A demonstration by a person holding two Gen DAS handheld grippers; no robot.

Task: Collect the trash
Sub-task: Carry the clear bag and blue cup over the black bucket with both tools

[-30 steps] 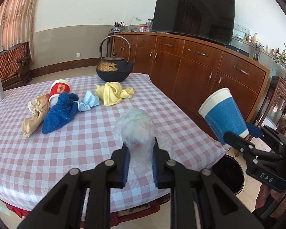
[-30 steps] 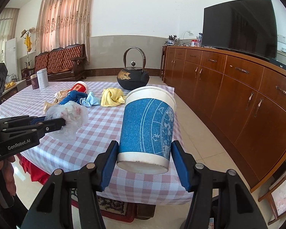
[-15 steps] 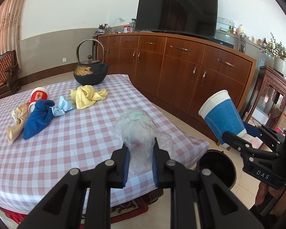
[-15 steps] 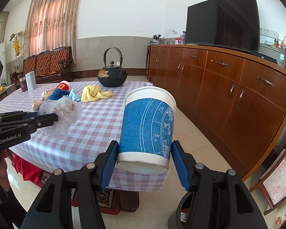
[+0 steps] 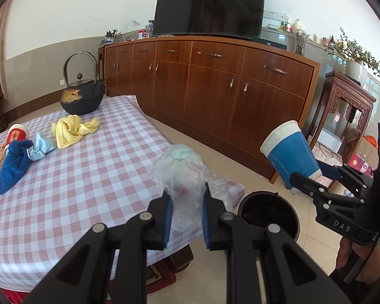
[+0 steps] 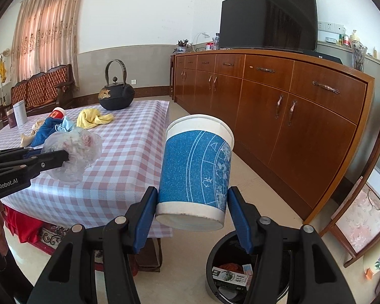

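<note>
Two tools | left tool [image 5: 185, 217] clamps plastic wad [image 5: 183, 177] | right tool [image 6: 191, 221] clamps paper cup [image 6: 196, 167]

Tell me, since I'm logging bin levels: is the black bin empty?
Not empty: the black bin already holds a printed carton and other scraps.

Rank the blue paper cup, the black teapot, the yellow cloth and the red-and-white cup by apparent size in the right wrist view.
1. blue paper cup, inflated by nearness to the camera
2. black teapot
3. yellow cloth
4. red-and-white cup, partly hidden
</note>
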